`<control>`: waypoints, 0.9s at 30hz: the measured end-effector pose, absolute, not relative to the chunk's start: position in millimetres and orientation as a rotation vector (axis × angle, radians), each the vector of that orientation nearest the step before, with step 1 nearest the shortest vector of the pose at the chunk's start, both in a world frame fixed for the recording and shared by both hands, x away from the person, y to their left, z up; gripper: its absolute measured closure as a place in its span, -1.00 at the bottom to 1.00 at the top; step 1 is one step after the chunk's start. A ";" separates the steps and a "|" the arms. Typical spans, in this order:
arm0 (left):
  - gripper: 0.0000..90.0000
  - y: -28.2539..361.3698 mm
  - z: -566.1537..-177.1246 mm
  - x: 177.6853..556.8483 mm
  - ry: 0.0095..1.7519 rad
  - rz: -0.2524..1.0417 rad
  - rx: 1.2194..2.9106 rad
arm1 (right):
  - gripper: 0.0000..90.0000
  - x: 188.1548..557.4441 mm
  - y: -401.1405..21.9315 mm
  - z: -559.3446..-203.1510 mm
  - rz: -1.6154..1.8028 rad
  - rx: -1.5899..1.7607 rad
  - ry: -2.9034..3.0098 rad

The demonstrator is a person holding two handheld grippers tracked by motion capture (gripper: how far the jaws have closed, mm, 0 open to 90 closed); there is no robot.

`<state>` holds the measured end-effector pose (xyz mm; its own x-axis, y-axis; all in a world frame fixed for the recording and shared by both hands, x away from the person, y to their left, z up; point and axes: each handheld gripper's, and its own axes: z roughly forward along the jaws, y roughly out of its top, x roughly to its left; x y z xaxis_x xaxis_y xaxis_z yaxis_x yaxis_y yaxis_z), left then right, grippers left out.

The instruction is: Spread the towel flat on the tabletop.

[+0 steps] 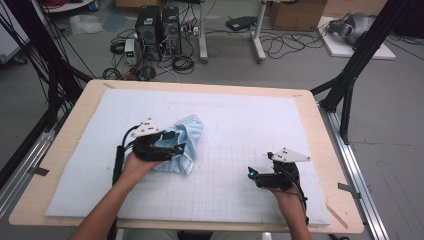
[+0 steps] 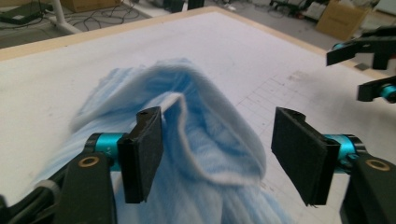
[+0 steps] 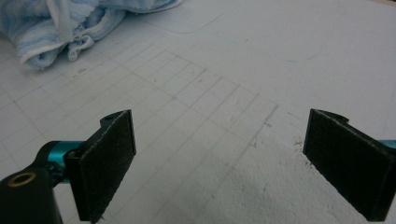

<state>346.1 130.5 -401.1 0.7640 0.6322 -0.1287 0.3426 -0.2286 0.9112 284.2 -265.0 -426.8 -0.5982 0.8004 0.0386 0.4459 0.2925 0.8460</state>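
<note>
1. Although bunched into a loose heap, light blue terry towel (image 1: pixel 182 142) on the white gridded mat (image 1: pixel 240 125) of the counter (image 1: pixel 75 125), left of middle, a white-bound hem and a small hang loop at its near end in the right gripper view (image 3: pixel 74 49).
2. Left gripper (image 2: pixel 217 156) right at the heap, jaws spread wide with a raised fold standing between them, pads not pressing on it: nothing held.
3. Right gripper (image 3: pixel 219 158) well apart over bare mat, jaws wide open and empty.
4. Probably light, soft and limp: no stiffness to lean on, likely to sag, drape and unroll once lifted by one point.
5. Fuzzy pile, so little risk of slipping from rubber pads; not fragile.
6. Best hold judged to be the bound hem or a corner, pinching one layer only; grabbing the thick fold risks lifting several layers together and keeping the bundle tangled.
</note>
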 end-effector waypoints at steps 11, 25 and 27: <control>0.78 104.3 -416.7 367.9 0.805 0.427 1.931 | -0.82 283.7 -264.7 -426.4 1.235 1.120 2.175; 0.79 190.9 -395.6 380.4 0.975 0.459 1.656 | -0.81 290.0 -249.7 -429.8 1.216 1.094 2.222; 0.79 201.4 -395.6 381.2 0.999 0.475 1.640 | -0.81 292.8 -245.2 -429.2 1.206 1.088 2.218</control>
